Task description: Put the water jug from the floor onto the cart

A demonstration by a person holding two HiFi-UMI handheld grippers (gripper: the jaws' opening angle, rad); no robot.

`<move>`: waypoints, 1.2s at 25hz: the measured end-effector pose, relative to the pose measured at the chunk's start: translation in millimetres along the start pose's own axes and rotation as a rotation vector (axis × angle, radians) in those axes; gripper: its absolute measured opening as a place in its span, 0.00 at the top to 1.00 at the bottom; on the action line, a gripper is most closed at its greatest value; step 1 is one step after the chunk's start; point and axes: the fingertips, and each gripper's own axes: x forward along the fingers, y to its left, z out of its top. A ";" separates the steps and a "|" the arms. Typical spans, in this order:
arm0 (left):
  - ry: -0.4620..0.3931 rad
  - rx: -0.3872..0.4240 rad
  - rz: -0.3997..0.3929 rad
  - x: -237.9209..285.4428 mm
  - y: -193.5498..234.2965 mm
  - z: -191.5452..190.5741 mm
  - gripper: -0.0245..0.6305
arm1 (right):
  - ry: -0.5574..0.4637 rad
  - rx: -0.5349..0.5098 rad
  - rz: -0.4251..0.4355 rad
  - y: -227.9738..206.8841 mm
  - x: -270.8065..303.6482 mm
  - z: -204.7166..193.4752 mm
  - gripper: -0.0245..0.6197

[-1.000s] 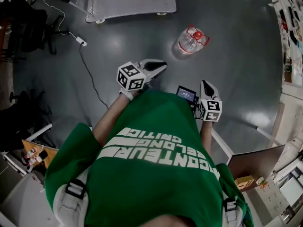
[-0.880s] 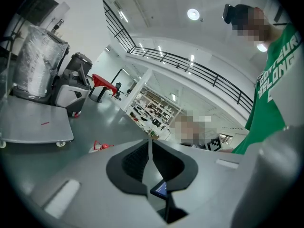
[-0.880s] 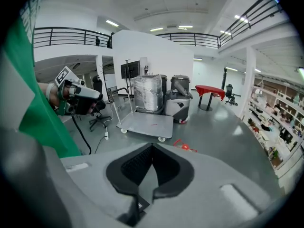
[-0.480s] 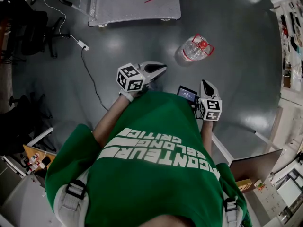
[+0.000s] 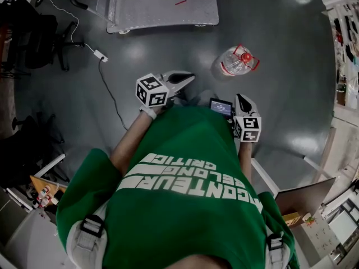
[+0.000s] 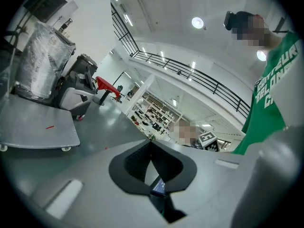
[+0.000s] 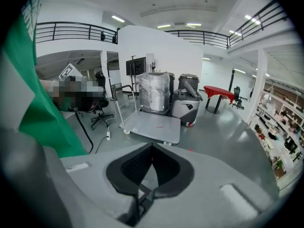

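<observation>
A person in a green printed shirt [image 5: 185, 172] fills the lower half of the head view, holding both tools out over the dark grey floor [image 5: 291, 88]. The left gripper [image 5: 189, 77] points forward with its jaws pressed together at the tips and nothing between them, as its own view [image 6: 151, 144] shows. The right gripper [image 5: 241, 98] points down and forward, its jaws likewise closed on nothing [image 7: 152, 146].

Beyond them the clear plastic water jug with a red cap and red handle [image 5: 238, 60] sits on the floor. It is ahead of the right gripper's tip and off to the right of the left gripper's tip, touching neither.

Farther on, near the floor's far edge, stands the flat grey wheeled platform cart [image 5: 160, 4], its deck bare but for a small red mark. The jug is well apart from the cart's near right corner.
</observation>
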 end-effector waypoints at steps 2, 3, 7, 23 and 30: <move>0.000 -0.012 0.013 0.7 6.4 0.1 0.96 | 0.001 -0.001 0.001 -4.2 3.3 3.8 0.97; 0.001 -0.014 0.016 1.7 7.8 1.1 0.96 | 0.001 0.002 0.001 -7.5 5.0 5.2 0.97; 0.006 -0.021 0.017 7.1 11.6 4.1 0.96 | 0.017 0.022 0.006 -22.4 18.8 0.3 0.97; 0.050 -0.002 0.019 62.7 47.9 51.1 0.96 | 0.001 0.026 0.044 -84.1 80.6 48.8 0.97; 0.070 0.015 0.022 100.5 68.8 80.6 0.96 | -0.016 0.025 0.037 -134.2 105.1 80.2 0.97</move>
